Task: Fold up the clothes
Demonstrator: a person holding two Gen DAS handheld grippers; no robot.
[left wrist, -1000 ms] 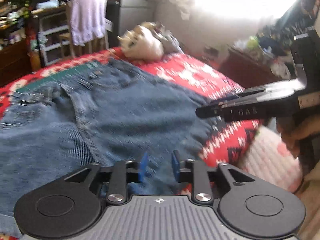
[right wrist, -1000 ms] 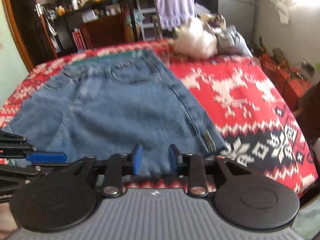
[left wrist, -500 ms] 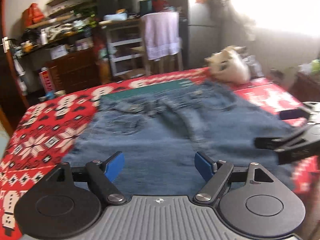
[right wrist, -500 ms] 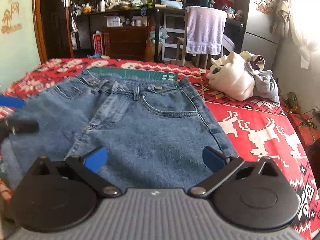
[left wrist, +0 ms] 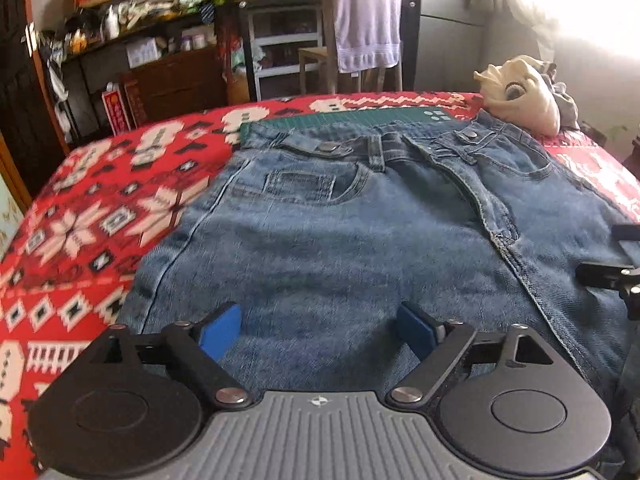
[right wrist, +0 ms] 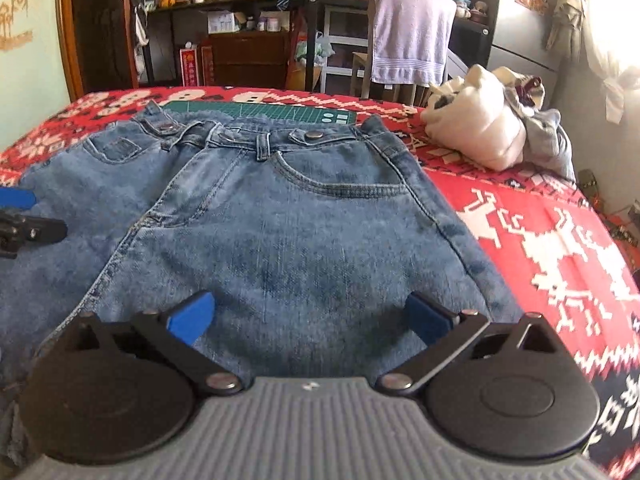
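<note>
Blue jeans (left wrist: 340, 240) lie flat on the bed, waistband at the far end, front side up with both pockets showing (right wrist: 300, 220). My left gripper (left wrist: 318, 326) hovers over the left half of the denim. Its jaws are opening, and nothing is pinched between the blue pads (left wrist: 220, 330). My right gripper (right wrist: 308, 314) stands open wide over the right half, with only flat denim below it. Each gripper shows at the edge of the other's view: the right gripper (left wrist: 608, 276) and the left gripper (right wrist: 24, 224).
A red patterned blanket (left wrist: 100, 220) covers the bed. A green cutting mat (right wrist: 260, 114) lies under the waistband. A pile of white and grey clothes (right wrist: 480, 132) sits at the far right corner. A chair with a lilac towel (left wrist: 368, 24) and cluttered shelves stand behind.
Both grippers went from nearly shut to wide apart. Both views swung round to face the waistband squarely and sank closer to the denim.
</note>
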